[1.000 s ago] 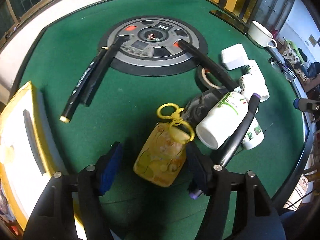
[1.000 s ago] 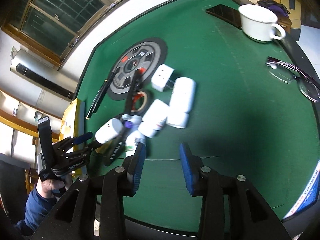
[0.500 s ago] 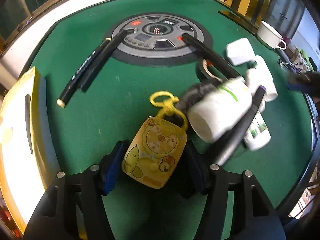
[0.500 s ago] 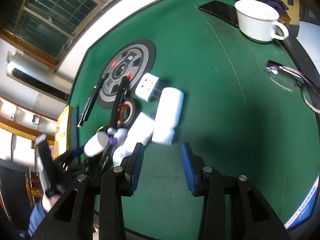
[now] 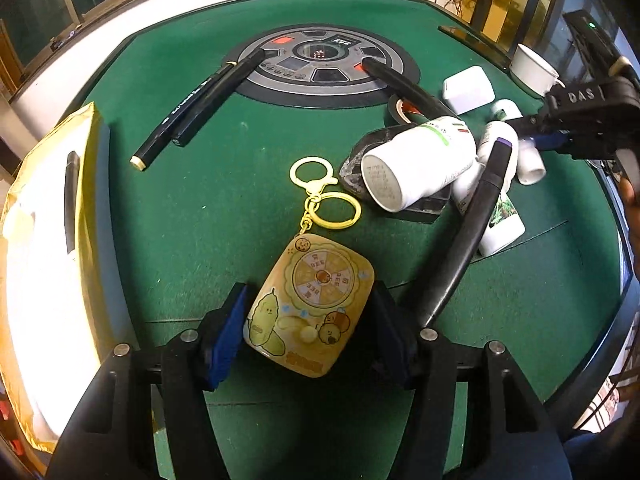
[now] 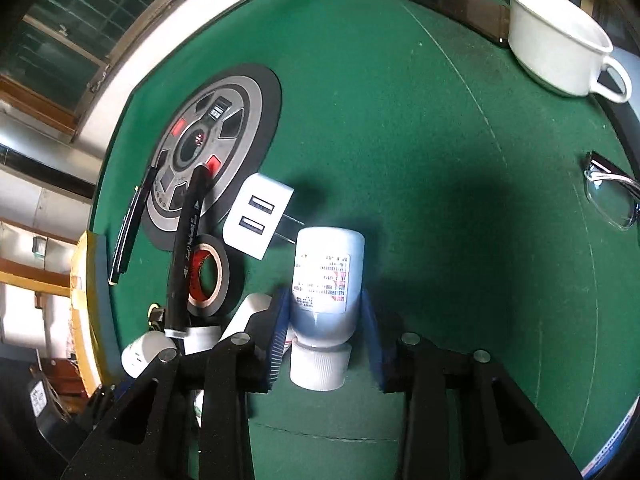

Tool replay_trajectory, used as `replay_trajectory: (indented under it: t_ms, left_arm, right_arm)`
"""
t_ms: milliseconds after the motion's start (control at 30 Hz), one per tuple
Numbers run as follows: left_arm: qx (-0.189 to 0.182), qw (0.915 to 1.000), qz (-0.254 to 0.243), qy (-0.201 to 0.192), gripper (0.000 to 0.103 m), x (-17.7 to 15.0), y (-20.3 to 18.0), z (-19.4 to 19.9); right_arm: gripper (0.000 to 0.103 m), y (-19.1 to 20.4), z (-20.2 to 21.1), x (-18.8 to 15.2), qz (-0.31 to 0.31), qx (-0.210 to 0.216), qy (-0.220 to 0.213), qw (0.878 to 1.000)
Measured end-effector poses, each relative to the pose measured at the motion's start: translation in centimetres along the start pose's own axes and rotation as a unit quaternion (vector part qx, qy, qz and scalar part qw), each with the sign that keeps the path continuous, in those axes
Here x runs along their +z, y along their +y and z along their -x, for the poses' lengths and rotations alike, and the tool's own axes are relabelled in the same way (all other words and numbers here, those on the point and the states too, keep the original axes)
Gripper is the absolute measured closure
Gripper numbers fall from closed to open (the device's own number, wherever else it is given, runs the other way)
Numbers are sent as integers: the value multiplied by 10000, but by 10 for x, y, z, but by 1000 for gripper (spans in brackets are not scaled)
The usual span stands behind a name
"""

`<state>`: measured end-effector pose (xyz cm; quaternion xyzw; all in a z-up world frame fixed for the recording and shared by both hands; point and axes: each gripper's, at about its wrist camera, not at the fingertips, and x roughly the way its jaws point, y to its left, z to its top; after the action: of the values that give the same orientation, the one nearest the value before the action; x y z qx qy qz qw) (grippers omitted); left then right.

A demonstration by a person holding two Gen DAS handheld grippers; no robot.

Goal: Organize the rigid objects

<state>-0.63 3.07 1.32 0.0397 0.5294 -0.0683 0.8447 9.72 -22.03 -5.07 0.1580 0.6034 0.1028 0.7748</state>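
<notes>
- Left tool [image 5: 308,328]: a second ago the yellow keychain tag [image 5: 310,312] lay ahead of its fingers with room on both sides; now the tag sits between the blue pads. The jaws have just been closing around it. The right pad seems to touch the tag's edge; a thin gap shows at the left pad, so a firm grip cannot be confirmed. The tag rests on the green surface [image 5: 192,208], its rings [image 5: 320,192] stretched out toward the pile.
- Right tool [image 6: 324,332]: earlier it hung over bare felt, short of the clutter; now a white bottle [image 6: 326,284] lies between its pads, cap [image 6: 318,366] toward the camera. The jaws have just been closing further, yet narrow gaps show on both sides.
- Containers: the white cup [image 6: 556,36] at the surface's far edge shows only a pale interior. The bottle's contents cannot be seen.
- Hidden or cut off: the pile of white bottles [image 5: 420,164] is crossed by a black marker [image 5: 468,236] and covers a dark object that I cannot identify. The glasses [image 6: 612,196] run off the frame's right edge. A white charger [image 6: 258,214] lies just beyond the bottle, beside a roll of black tape [image 6: 208,276].
</notes>
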Motion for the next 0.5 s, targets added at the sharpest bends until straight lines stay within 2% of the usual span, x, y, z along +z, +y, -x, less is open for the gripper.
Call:
replay_trajectory:
  t_ms: [200,300,500]
  left_arm:
    - [258,9989,-77,-384,44,0,-4,17]
    - [546,9954,-220,-762,48,3,-9,31]
    - [807,9886,-268,-1245,55,12,-8,54]
  right_arm:
    - [72,-11,27,-23,20,57,-255,9997]
    - [72,-17,41,-35,-50,250,-377,9990]
    - [72,-6,62,-52,76,405,-552,9976]
